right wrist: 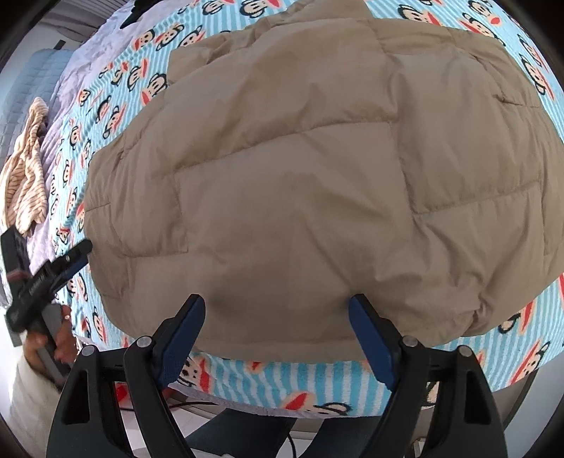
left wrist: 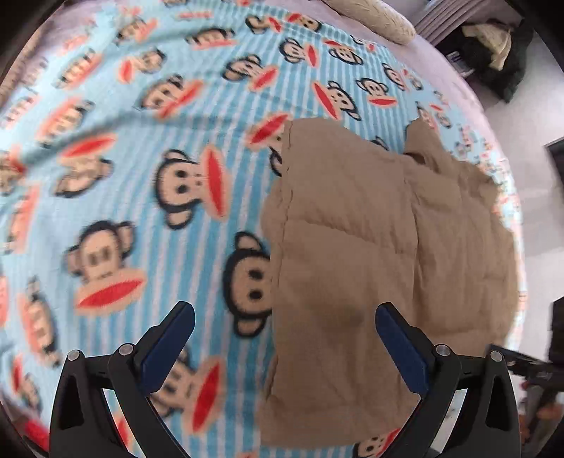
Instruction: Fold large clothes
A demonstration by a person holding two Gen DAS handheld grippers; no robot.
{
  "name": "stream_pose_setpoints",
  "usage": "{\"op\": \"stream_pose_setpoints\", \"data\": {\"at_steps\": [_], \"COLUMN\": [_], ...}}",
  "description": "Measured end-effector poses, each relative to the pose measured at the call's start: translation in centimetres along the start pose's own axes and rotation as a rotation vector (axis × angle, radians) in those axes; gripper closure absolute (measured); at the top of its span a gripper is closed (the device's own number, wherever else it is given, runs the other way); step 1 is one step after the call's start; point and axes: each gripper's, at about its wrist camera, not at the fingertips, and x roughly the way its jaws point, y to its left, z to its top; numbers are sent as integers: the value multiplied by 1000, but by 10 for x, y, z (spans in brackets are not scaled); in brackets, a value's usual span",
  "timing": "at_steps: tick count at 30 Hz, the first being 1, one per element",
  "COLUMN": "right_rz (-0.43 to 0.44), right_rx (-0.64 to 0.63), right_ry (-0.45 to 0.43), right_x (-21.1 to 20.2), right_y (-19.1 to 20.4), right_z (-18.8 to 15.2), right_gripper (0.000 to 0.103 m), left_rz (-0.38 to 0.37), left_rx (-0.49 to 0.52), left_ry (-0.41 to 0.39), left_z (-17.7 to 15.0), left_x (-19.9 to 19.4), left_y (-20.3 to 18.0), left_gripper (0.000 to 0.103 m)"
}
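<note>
A tan quilted puffer jacket (left wrist: 380, 246) lies flat on a blue striped monkey-print blanket (left wrist: 141, 176) on the bed. It fills most of the right wrist view (right wrist: 317, 176). My left gripper (left wrist: 285, 317) is open and empty, hovering above the jacket's left edge. My right gripper (right wrist: 278, 310) is open and empty above the jacket's near hem. The left gripper also shows at the left edge of the right wrist view (right wrist: 70, 260), beside the jacket's side.
A cream pillow (left wrist: 380, 17) lies at the head of the bed. A striped garment (right wrist: 24, 176) lies on the lilac sheet (right wrist: 70, 70) at the bed's far side. The bed edge (right wrist: 282, 391) is near me, floor below. Dark clutter (left wrist: 500, 53) stands beyond the bed.
</note>
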Motion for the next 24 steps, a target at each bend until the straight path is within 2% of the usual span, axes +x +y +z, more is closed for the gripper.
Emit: {"op": "stream_pose_setpoints", "data": {"at_steps": [3, 5, 8, 12, 13, 14, 15, 16, 17, 18, 21, 24], "right_rz": [-2, 0, 6, 21, 23, 17, 10, 2, -9, -20, -18, -27], "right_rx": [6, 9, 10, -15, -25, -42, -53, -73, -99, -113, -169, -202], "right_ry": [-1, -3, -4, -24, -37, -66, -89, -130, -162, -176, -255, -289], "right_x": [2, 3, 2, -8, -12, -18, -21, -27, -29, -30, -29, -15], "right_y": [0, 0, 1, 5, 6, 8, 10, 12, 14, 16, 19, 17], "right_z": [1, 3, 5, 8, 10, 12, 13, 16, 20, 23, 41, 66], "right_gripper": [17, 17, 17, 17, 17, 17, 21, 43, 62, 88, 90, 90], "left_rz": [-194, -271, -307, -326, -346, -370, -424, -460, -463, -457, -454, -442], "left_rx": [37, 72, 146, 177, 172, 164, 137, 116, 113, 119, 121, 122], "left_ry": [90, 146, 198, 202, 195, 198, 213, 221, 214, 209, 190, 163], "left_z": [9, 11, 9, 10, 10, 11, 11, 11, 12, 11, 11, 9], "left_x": [28, 46, 72, 87, 87, 87, 86, 84, 80, 75, 56, 32], "left_y": [8, 3, -16, -28, -29, -28, -27, -27, -30, -34, -49, -71], "left_gripper": [0, 0, 0, 1, 17, 40, 52, 68, 73, 75, 77, 77]}}
